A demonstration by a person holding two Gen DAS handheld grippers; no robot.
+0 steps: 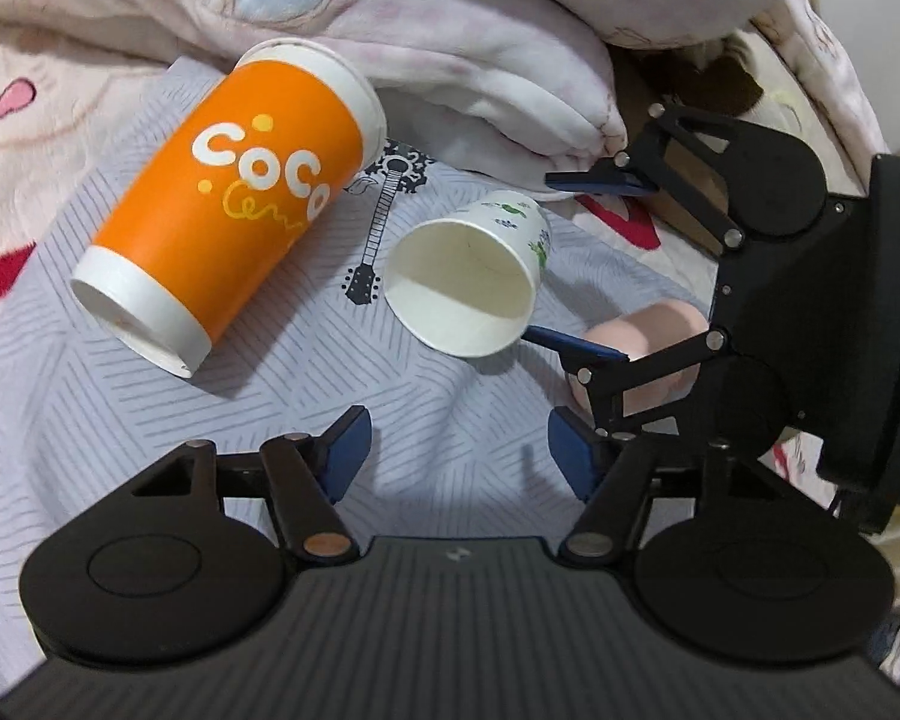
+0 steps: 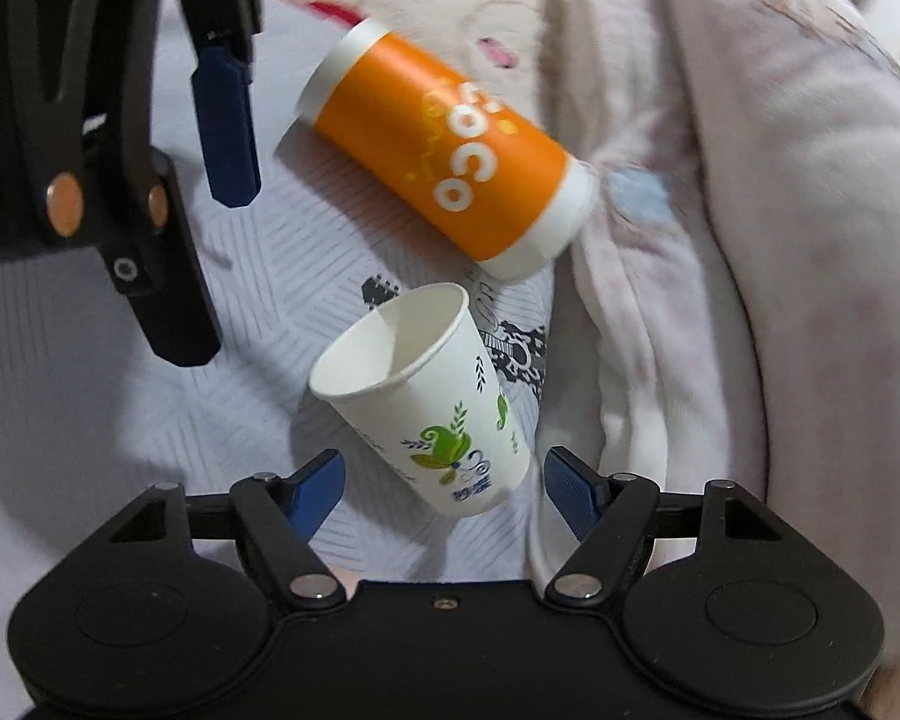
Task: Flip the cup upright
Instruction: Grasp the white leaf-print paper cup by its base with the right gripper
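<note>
A small white paper cup with green leaf print [image 1: 474, 282] lies on its side on the grey striped bedsheet [image 1: 150, 420], its mouth facing my left gripper. In the right wrist view the white cup [image 2: 426, 396] lies just ahead of my right gripper [image 2: 444, 492], which is open with the cup's base between its blue fingertips, apart from them. A large orange "CoCo" cup [image 1: 228, 210] lies on its side to the left; it also shows in the right wrist view [image 2: 450, 162]. My left gripper [image 1: 456, 450] is open and empty, short of both cups.
A pink and white blanket [image 1: 450, 48] is piled behind the cups. A guitar print [image 1: 384, 216] marks the sheet between them. In the left wrist view the right gripper [image 1: 576, 258] reaches in from the right. In the right wrist view the left gripper's fingers [image 2: 228, 126] hang at the upper left.
</note>
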